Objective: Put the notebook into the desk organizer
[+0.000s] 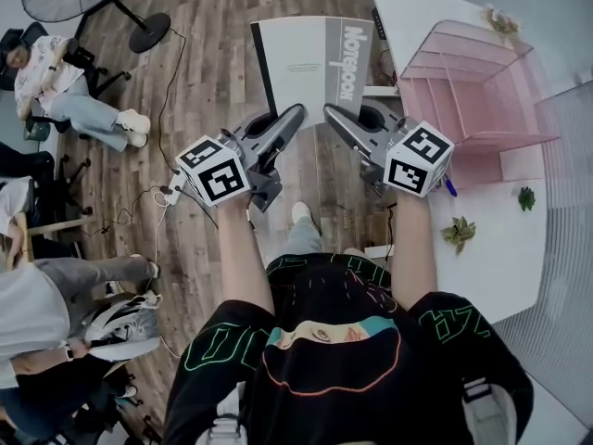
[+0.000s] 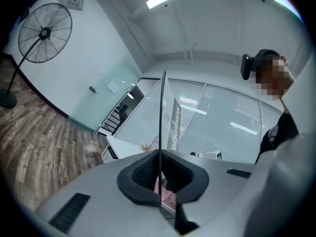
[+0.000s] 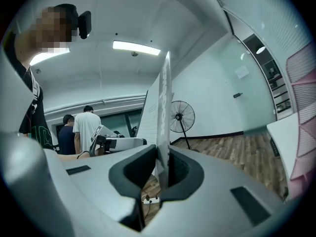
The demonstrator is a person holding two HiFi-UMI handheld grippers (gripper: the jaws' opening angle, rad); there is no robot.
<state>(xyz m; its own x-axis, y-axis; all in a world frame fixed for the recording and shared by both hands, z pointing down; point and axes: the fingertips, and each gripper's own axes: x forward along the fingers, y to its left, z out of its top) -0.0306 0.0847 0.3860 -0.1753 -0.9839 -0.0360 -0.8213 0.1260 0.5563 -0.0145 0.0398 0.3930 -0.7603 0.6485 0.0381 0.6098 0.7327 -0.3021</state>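
The notebook (image 1: 310,63) hangs in the air above the wooden floor (image 1: 213,54), left of the white tabletop (image 1: 496,258) and well apart from the pink desk organizer (image 1: 473,91) standing on it. It is held only along its near edge. The left gripper (image 1: 295,111) has its jaws clamped on one side of that edge and the right gripper (image 1: 332,111) has its jaws clamped on the other, with the thin covers seen edge-on between the pads in both gripper views. How deep the pads bite is hard to judge, though the hold looks shallow. Most of the notebook stands free beyond the jaws, so it may flop or slide out on a quick swing. If the two hands drift apart or turn unevenly, the covers could twist or tear. At the organizer, a leading corner may catch a wire divider and shove the light rack across the tabletop toward the small plant (image 1: 459,233).
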